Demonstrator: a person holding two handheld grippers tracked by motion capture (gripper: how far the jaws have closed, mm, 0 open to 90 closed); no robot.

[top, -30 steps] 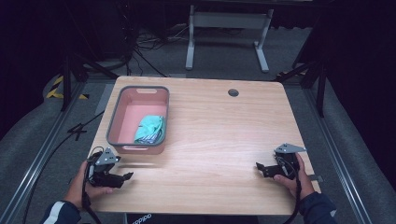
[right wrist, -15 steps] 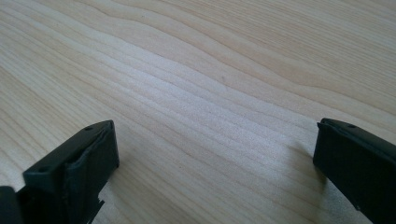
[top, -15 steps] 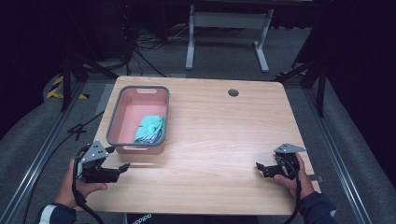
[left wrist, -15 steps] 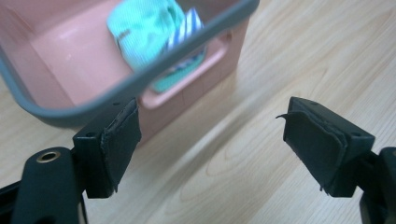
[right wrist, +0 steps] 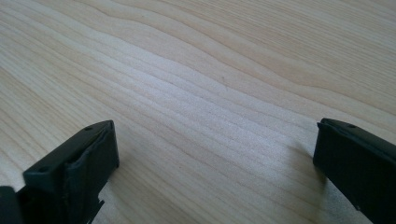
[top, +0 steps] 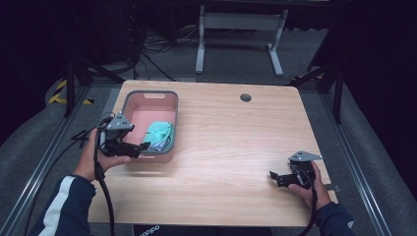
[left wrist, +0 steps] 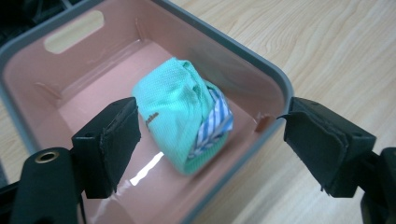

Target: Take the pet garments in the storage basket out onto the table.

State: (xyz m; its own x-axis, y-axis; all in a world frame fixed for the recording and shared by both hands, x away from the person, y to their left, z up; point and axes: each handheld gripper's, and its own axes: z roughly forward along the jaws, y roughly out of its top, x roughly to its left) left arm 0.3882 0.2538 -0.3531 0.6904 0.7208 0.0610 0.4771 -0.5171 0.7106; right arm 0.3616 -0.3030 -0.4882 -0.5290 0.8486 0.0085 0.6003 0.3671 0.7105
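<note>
- The left gripper (top: 142,146) hangs at the near left corner of the pink bin (top: 129,105), held up off the table (top: 236,128) in the person's left hand (top: 98,157); its tips reach over the bin's near grey rim.
- Its jaws stand wide with nothing between them. In the left gripper view (left wrist: 210,140) one jaw sits over the inside of the bin and the other over the bare wood outside the rim, so the rim's corner passes between them without touching either pad.
- The bin sits near the table's left edge, its long side running away from the person. A slot handle shows in its far wall.
- Inside the bin lies a bundle of green cloth (left wrist: 175,105) with a blue-and-white striped piece (left wrist: 215,122) tucked into it — toward the near end, close to the right wall. The far half of the bin floor is bare.
- To the right of the bin the table is open wood all the way across; a small round hole (top: 246,98) sits near the far edge.
- The right gripper (top: 273,177) rests low at the near right corner of the table in the right hand (top: 314,187), well apart from the bin, tips pointing left. Its jaws are wide too — in the right gripper view (right wrist: 215,163) plain wood lies between them.
</note>
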